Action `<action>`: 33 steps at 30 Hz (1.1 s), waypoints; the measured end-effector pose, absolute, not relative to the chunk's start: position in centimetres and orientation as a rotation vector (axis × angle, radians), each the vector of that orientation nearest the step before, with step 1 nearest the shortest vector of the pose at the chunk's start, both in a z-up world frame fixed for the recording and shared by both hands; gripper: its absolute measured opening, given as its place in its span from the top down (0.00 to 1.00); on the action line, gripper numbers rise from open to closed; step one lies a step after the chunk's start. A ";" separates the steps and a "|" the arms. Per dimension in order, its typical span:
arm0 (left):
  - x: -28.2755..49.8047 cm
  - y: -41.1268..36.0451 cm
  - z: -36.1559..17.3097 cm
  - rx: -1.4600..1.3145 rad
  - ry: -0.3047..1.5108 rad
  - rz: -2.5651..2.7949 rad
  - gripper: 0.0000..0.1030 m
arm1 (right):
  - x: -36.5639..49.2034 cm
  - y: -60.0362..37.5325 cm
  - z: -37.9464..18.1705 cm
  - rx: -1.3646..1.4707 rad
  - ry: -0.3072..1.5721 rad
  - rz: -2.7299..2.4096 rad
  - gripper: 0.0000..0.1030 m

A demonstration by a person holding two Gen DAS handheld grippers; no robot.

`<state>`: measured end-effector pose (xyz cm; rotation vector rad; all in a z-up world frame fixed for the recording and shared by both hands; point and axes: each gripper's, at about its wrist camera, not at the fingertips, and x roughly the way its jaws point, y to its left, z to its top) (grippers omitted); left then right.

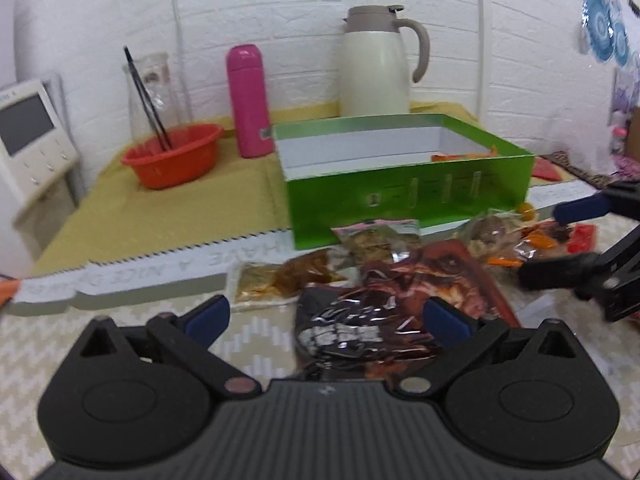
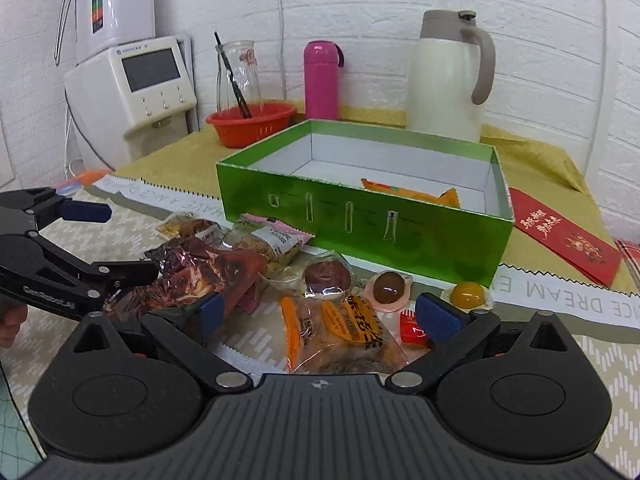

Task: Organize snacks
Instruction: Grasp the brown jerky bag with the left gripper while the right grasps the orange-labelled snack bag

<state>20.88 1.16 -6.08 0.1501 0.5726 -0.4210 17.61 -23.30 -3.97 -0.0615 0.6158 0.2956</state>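
table (image 2: 616,364): pale patterned cloth in front, mustard cloth behind; carries everything.
green cardboard box (image 2: 360,224): one, open-topped, behind the snack pile, long side facing both tools; one orange wrapper (image 2: 412,192) already inside, near its right end.
snack pile (image 2: 280,272): loose on the table just in front of the box; roughly ten packets, exact count unclear because they overlap.
dark glossy foil packet (image 1: 360,332): one, directly ahead of the left tool (image 1: 326,316), between its spread jaws, not pinched; long axis runs away from the tool towards the box.
clear orange-printed pastry packet (image 2: 340,332): one, straight ahead between the right tool (image 2: 326,316) jaws; spread, gripping nothing.
nearer: each tool has its own packet, left on foil, right on pastry.
round sealed snacks (image 2: 388,286): two, brown and yellow, right of the pile.
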 end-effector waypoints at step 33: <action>20.7 1.7 -5.9 0.162 0.690 -0.512 0.01 | 18.3 -23.3 -5.5 -0.030 0.716 0.244 0.17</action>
